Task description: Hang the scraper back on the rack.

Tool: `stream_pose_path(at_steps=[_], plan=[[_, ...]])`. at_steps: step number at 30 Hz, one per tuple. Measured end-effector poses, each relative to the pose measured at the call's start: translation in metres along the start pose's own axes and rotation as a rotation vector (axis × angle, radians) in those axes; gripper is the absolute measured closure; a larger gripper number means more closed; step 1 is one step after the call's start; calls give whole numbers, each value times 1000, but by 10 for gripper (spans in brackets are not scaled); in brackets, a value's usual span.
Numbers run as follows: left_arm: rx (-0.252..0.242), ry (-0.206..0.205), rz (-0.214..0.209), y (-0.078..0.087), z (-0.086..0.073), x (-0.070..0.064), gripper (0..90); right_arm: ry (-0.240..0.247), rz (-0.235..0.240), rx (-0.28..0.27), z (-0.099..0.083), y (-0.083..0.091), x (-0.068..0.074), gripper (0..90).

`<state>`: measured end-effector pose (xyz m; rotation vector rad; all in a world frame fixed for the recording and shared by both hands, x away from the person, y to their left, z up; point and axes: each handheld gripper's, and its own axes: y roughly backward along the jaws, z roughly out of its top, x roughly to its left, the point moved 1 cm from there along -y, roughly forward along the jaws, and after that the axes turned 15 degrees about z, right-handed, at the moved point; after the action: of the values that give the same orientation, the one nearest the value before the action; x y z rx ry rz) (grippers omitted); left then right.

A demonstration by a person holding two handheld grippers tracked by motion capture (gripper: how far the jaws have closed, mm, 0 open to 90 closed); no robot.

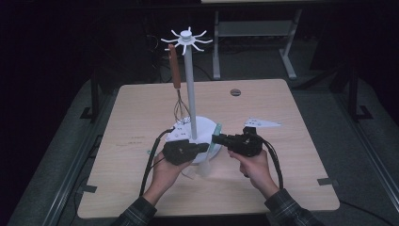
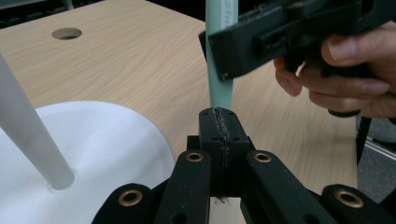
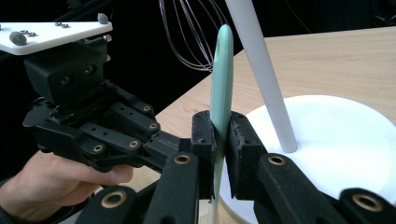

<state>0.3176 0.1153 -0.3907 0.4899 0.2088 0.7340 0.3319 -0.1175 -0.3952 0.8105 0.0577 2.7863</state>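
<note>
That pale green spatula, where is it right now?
The green spatula stands upright, pinched by the right tool beside the white stand's base, near the table's middle; the left tool is shut on it lower down.

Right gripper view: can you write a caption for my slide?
Right gripper pinches a green spatula beside the white stand.
</note>
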Motion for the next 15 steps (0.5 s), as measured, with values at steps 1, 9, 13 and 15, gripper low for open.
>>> stream_pose_path(at_steps=[1, 9, 13, 15], plan=[[0, -2, 0, 1, 0, 0, 897, -1, 1, 0, 1, 0, 0, 830], [73, -25, 10, 12, -14, 11, 747, 59, 12, 3, 16, 1, 7, 830], [107, -38, 13, 19, -25, 18, 626, 83, 25, 6, 24, 1, 12, 831], [133, -58, 28, 24, -32, 22, 575, 94, 32, 7, 28, 0, 15, 831]])
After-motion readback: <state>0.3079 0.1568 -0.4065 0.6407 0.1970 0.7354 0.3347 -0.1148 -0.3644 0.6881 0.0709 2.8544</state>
